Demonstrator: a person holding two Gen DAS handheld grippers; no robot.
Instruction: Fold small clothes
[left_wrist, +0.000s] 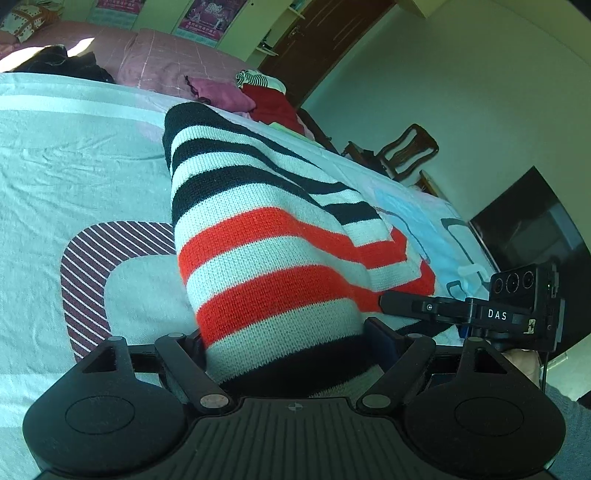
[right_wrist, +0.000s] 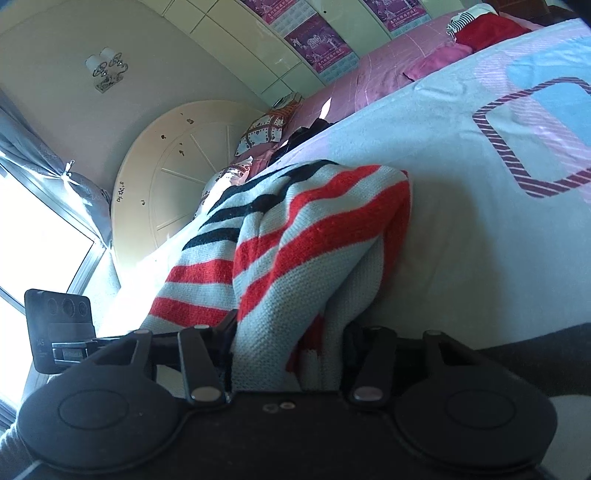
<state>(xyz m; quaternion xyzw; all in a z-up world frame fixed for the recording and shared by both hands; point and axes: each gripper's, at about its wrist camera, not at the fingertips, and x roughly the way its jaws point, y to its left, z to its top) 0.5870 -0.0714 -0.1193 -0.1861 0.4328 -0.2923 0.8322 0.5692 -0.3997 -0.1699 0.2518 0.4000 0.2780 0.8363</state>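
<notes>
A knitted striped sweater (left_wrist: 258, 236) in white, red and black is lifted off the pale blue bed cover (left_wrist: 74, 177). My left gripper (left_wrist: 288, 354) is shut on one edge of it; the knit drapes over the jaws and hides the fingertips. My right gripper (right_wrist: 288, 354) is shut on another edge of the same sweater (right_wrist: 295, 236), which hangs folded from it down to the bed cover (right_wrist: 461, 221). The right gripper also shows in the left wrist view (left_wrist: 406, 306), close beside the sweater's right side.
A pile of red and pink clothes (left_wrist: 269, 99) lies at the far end of the bed. A dark garment (left_wrist: 62, 62) lies at the far left. A wooden chair (left_wrist: 406, 151) and a black screen (left_wrist: 532, 229) stand at the right. A round white headboard (right_wrist: 177, 177) stands by the window.
</notes>
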